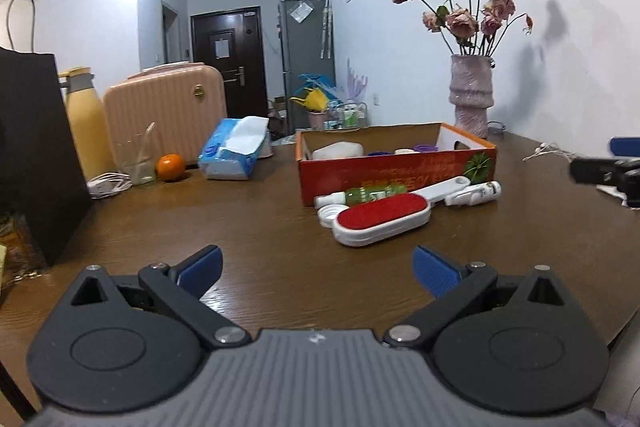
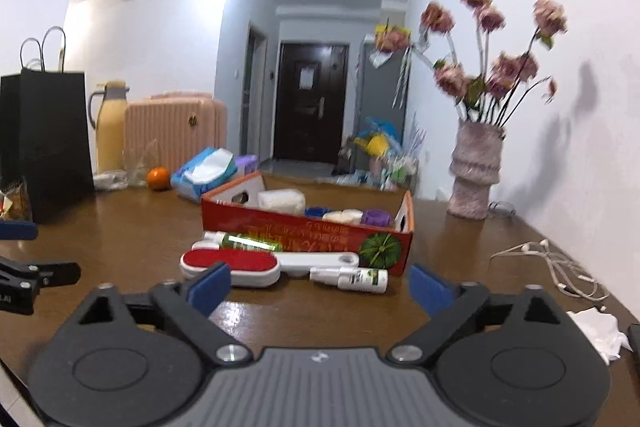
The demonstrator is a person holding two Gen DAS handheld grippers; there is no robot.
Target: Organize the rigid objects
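The brush (image 1: 382, 221) lies flat on the worktop (image 1: 240, 227) just before the box (image 1: 396, 167), long axis along the box's front, handle pointing right. Left gripper (image 1: 318, 271) and right gripper (image 2: 320, 287) hover released, empty.

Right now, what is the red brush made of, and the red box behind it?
The red brush looks like smooth white plastic with a fuzzy red fabric pad, probably velvet. The red box looks like printed cardboard: thin walls, pale brown inside, folded flaps.
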